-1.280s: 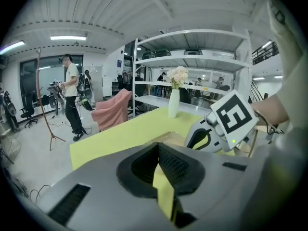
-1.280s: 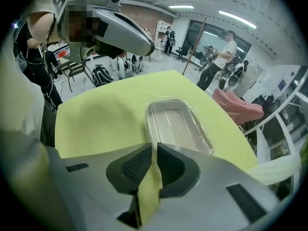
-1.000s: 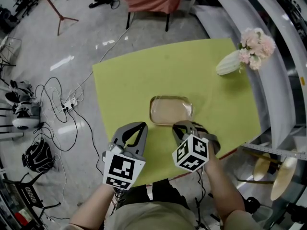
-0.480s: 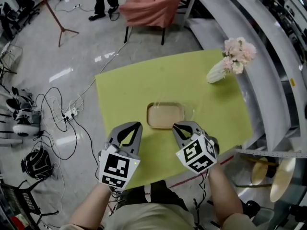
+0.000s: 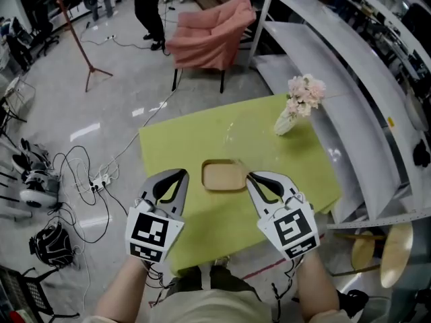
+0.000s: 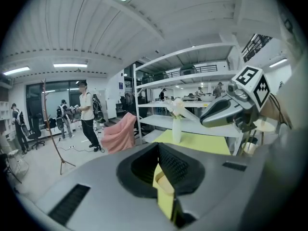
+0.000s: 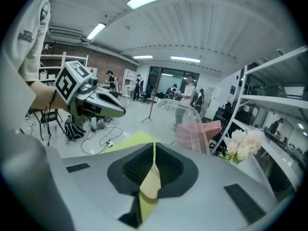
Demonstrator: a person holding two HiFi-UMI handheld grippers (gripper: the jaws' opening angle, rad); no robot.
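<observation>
Rim of a clear, round-cornered rectangular plastic tray (image 7: 185, 124) sits pinched in the right gripper (image 7: 154, 146), whose jaws are closed on it, holding it over the middle of a smooth yellow-green table (image 5: 185, 147). The left gripper (image 5: 176, 177) hangs just beside the tray, jaws together on nothing. A pink fabric chair (image 5: 212, 36) and grey metal shelving (image 5: 323, 46) stand beyond.

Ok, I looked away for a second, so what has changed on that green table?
The right tongs have raised a clear lid, apparently pinched at its rim, off the tan tray, and both tongs now point level rather than down. The left tongs stay shut beside the tray. Tray, vase and green table are where they were.
</observation>
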